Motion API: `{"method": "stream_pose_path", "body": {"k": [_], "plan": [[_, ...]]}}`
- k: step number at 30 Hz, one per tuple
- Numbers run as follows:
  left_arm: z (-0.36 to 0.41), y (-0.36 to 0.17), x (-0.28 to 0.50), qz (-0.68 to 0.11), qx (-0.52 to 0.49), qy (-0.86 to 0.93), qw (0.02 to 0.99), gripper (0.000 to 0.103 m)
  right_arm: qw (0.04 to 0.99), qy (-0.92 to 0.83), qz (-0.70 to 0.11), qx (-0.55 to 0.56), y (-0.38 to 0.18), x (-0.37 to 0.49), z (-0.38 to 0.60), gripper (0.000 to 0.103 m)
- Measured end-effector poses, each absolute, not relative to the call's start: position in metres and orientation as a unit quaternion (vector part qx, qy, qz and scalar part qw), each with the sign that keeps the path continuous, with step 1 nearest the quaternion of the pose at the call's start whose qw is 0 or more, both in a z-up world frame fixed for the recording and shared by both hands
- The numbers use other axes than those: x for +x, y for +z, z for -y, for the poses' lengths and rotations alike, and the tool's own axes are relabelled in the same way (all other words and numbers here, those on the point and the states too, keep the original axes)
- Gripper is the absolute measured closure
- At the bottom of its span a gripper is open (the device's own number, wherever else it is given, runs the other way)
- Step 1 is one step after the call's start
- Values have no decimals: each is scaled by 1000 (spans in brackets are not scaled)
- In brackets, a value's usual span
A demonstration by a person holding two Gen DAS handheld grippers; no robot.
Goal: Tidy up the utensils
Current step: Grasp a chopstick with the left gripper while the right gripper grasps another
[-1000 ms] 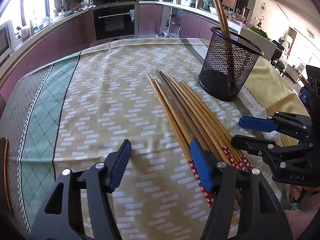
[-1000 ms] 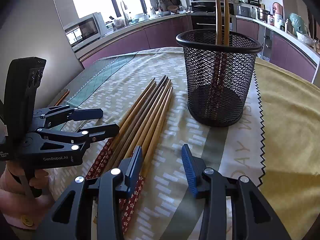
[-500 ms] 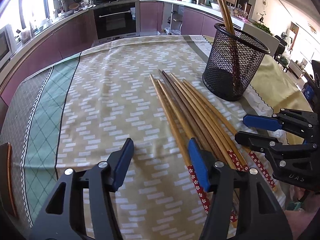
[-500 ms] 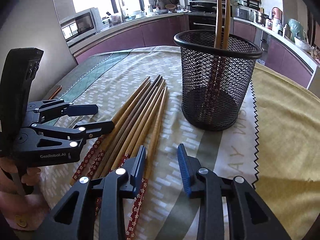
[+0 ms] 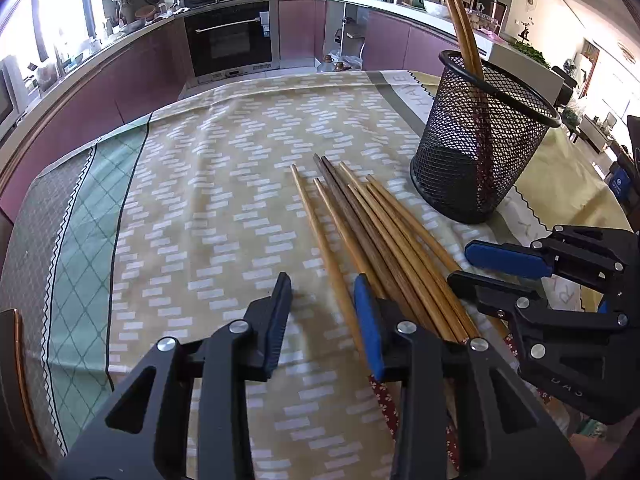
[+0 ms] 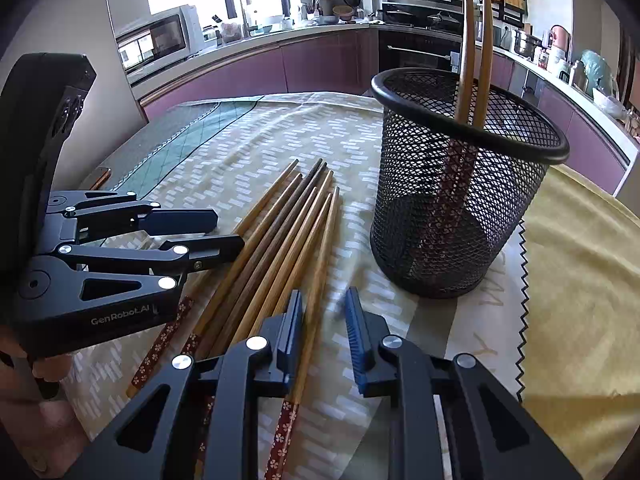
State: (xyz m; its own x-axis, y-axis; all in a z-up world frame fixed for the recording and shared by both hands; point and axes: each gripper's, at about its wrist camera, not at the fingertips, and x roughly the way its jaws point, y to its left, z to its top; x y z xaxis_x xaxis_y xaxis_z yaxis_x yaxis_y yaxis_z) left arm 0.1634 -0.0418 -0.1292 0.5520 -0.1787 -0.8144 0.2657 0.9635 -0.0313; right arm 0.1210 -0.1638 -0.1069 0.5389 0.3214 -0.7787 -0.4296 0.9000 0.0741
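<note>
Both grippers' fingers [image 6: 294,320] nearer now, parted, empty, over chopsticks [image 5: 384,236] beside mesh holder [image 6: 452,208].

Home kitchen: built-in oven [image 5: 230,38], microwave [image 6: 158,42], purple cabinets [image 6: 320,64], cluttered counter [image 6: 256,36]

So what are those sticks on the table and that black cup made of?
The chopsticks look like wood or bamboo: tan and darker brown with faint grain, and a red flowered wrap at the handle ends. The black cup appears to be metal wire mesh with a matte dark coating, since you can see through its walls.
</note>
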Motion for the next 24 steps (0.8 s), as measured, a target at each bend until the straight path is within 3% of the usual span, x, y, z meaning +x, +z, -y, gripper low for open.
{"method": "stream_pose_path", "body": {"k": [7, 24], "plan": [[44, -130, 164, -459, 30, -131, 878, 90, 874, 218, -432, -47, -106, 122, 169, 95], [31, -123, 149, -454, -5, -127, 882, 95, 876, 234, -422, -13, -96, 114, 184, 97]]}}
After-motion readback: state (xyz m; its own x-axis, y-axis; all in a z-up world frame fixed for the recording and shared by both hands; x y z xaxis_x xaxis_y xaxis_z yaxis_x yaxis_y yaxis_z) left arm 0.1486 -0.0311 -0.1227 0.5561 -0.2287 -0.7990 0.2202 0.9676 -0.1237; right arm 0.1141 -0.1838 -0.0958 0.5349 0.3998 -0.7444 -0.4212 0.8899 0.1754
